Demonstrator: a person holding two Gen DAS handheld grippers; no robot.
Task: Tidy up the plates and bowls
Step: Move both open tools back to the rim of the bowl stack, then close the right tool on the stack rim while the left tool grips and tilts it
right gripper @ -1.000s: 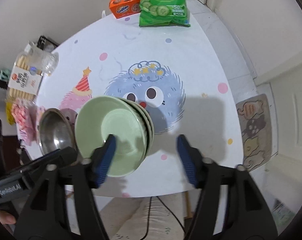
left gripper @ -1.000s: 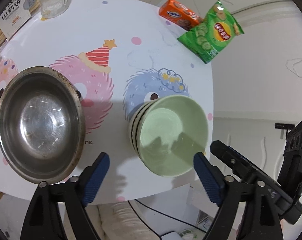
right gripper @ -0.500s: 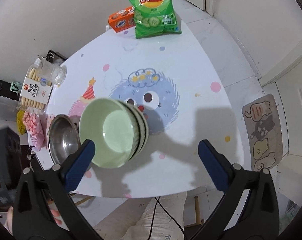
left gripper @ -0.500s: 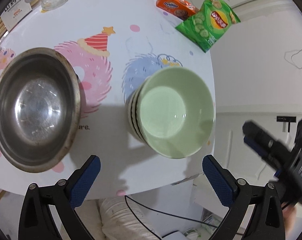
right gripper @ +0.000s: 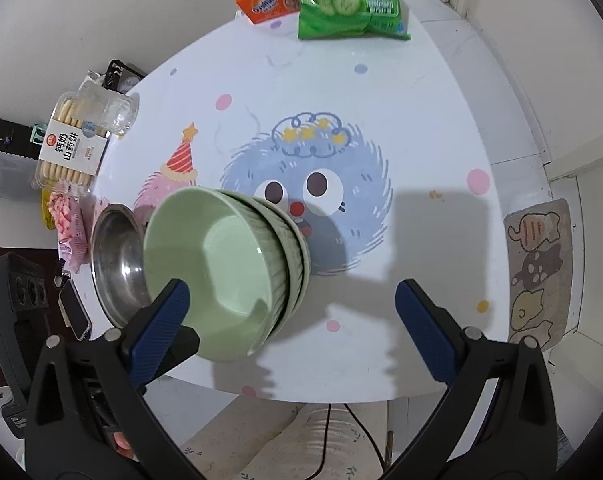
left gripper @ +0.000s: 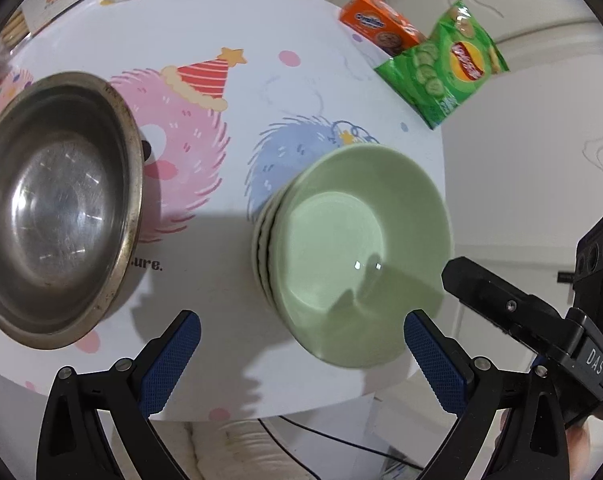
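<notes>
1. The green bowl stack (left gripper: 357, 256) is being seen near the table's front edge, nested upright, sitting on the blue fuzzy cartoon print (right gripper: 341, 184); the steel bowl (left gripper: 53, 208) is lying at its 9 o'clock in the left wrist view, apart from it.
2. No long axis is being offered; the stack is round, so approach angle is judged not critical.
3. The left gripper (left gripper: 299, 356) is being held wide, nothing between its pads; the stack is lying at 12–1 o'clock from it, just beyond the fingertips.
4. The right gripper (right gripper: 291, 330) is being held wide too, nothing gripped; the stack is lying at about 11 o'clock, its rim overlapped in view by the left finger (right gripper: 161, 328).
5. Contact there cannot be told.
6. The left gripper is being judged better centred on the stack; the right one is offset toward the stack's right side.
</notes>
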